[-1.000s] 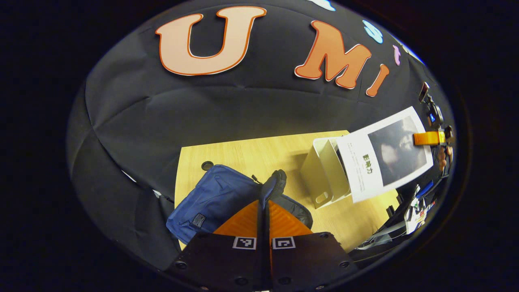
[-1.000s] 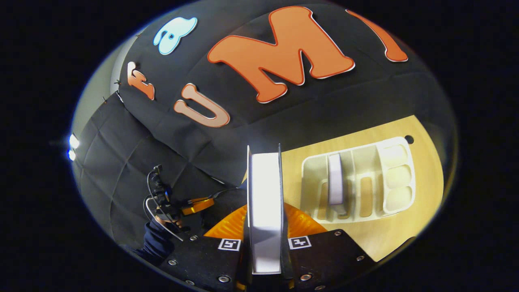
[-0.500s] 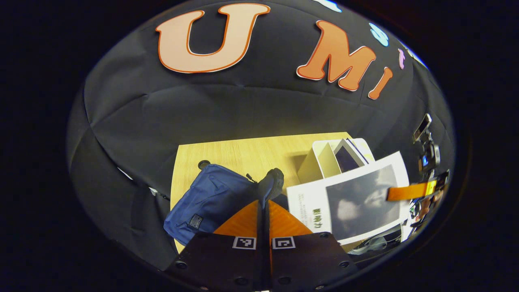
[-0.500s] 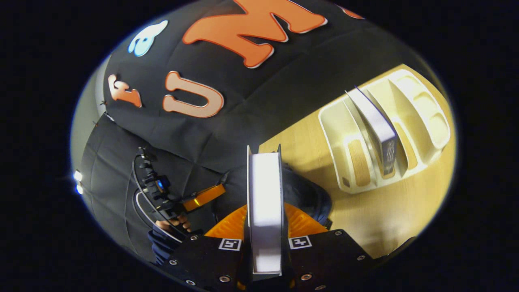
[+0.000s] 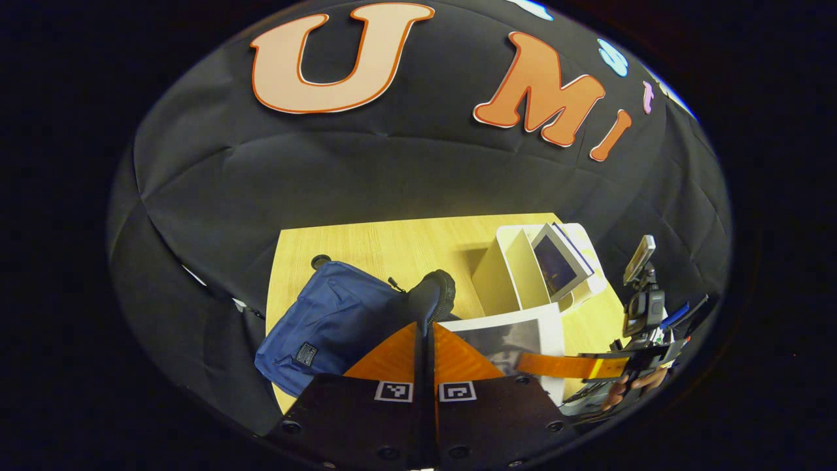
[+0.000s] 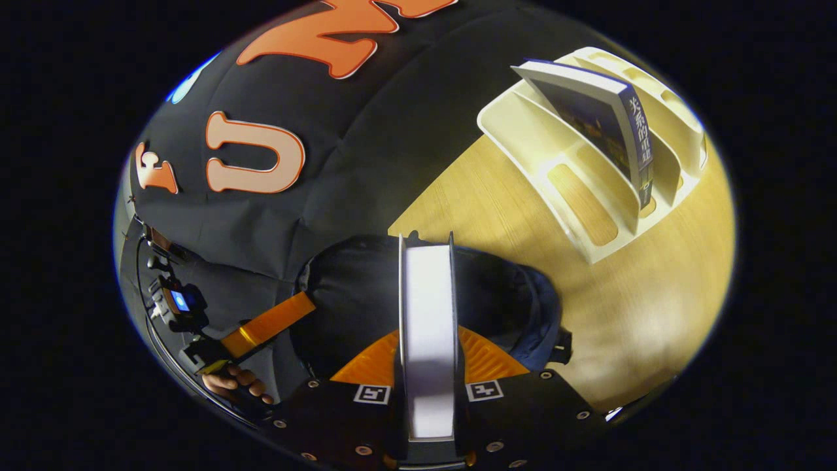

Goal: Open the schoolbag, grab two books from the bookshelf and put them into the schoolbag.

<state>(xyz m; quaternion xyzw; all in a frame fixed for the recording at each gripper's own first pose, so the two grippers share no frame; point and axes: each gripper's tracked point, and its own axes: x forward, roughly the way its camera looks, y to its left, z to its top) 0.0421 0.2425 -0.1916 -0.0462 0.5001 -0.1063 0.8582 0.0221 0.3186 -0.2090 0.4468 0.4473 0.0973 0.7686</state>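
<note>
A blue schoolbag (image 5: 327,320) lies on the wooden table (image 5: 392,242). My left gripper (image 5: 425,325) is shut on the bag's dark zippered flap (image 5: 435,294) and holds it up. In the right gripper view the bag's dark opening (image 6: 353,294) gapes just beneath a white book (image 6: 426,307), which stands edge-on with my right gripper (image 6: 426,333) shut on it. The left gripper view has that book (image 5: 523,337) low beside the flap, with the right gripper (image 5: 569,365) behind it. A second, dark-covered book (image 6: 601,124) leans in the cream bookshelf (image 6: 588,216).
The bookshelf (image 5: 510,275) stands at the table's back right, close to the bag. In the right gripper view the left gripper (image 6: 261,327) and the hand (image 6: 235,386) holding it are at the lower left. Bare wood (image 6: 621,314) lies in front of the shelf.
My right gripper has carried the white book away from the shelf, down and over to the bag's opening. The left gripper has kept hold of the raised flap.
</note>
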